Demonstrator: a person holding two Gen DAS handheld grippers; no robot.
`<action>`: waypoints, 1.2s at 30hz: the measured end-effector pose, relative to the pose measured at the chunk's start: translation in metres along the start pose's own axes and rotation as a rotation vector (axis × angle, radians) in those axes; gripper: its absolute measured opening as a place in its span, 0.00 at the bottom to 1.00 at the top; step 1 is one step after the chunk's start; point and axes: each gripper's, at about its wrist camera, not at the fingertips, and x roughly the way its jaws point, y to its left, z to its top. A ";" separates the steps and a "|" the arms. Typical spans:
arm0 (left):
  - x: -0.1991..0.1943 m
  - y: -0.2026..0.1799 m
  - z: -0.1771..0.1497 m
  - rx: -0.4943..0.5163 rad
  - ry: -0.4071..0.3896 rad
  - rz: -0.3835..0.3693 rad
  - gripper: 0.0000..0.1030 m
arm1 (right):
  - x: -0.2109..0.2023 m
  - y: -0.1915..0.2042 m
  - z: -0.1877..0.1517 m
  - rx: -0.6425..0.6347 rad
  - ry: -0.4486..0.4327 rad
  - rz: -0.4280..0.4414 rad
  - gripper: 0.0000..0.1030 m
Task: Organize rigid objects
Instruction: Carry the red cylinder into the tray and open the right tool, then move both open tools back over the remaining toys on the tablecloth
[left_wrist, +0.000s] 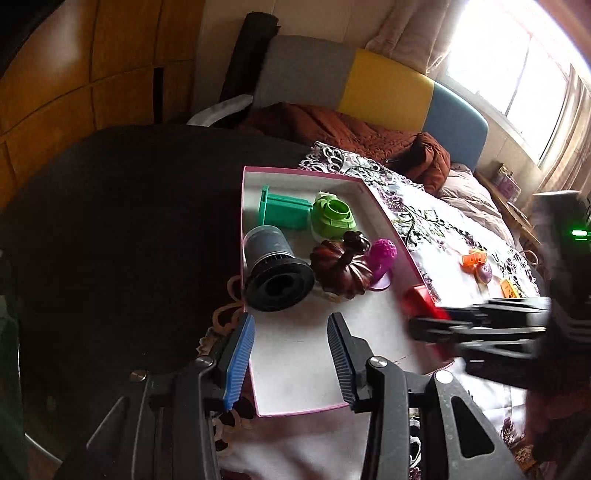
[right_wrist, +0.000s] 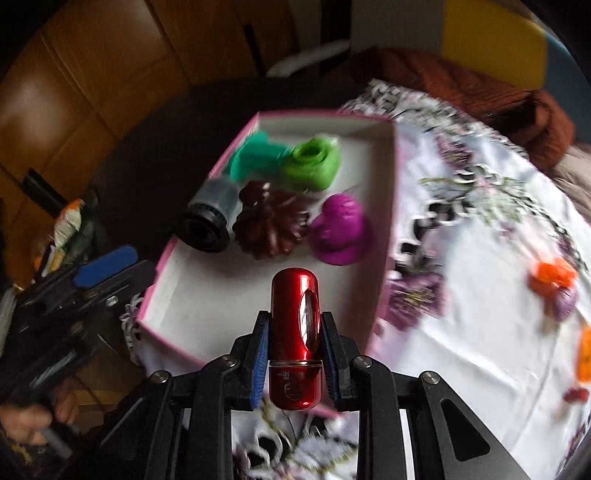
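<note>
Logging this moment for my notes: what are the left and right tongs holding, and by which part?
Right tongs: red metallic capsule, pinched across its lower half, rounded top sticking out. Left tongs: nothing held.

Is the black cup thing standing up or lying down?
Lying down: the black cylinder rests on its side in the box, open end facing the camera.

A glossy red capsule (right_wrist: 295, 343), a pink-edged white box (left_wrist: 295, 369), and a white cloth (right_wrist: 461, 295) with purple flowers.
</note>
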 end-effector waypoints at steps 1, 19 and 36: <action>0.001 0.001 0.000 -0.002 0.001 0.002 0.40 | 0.009 0.000 0.005 0.003 0.014 -0.013 0.25; -0.001 -0.009 -0.004 0.036 0.005 0.009 0.40 | 0.007 -0.018 0.007 0.083 -0.154 -0.138 0.41; -0.003 -0.021 -0.010 0.079 0.004 0.021 0.40 | -0.020 -0.012 -0.020 0.066 -0.265 -0.200 0.58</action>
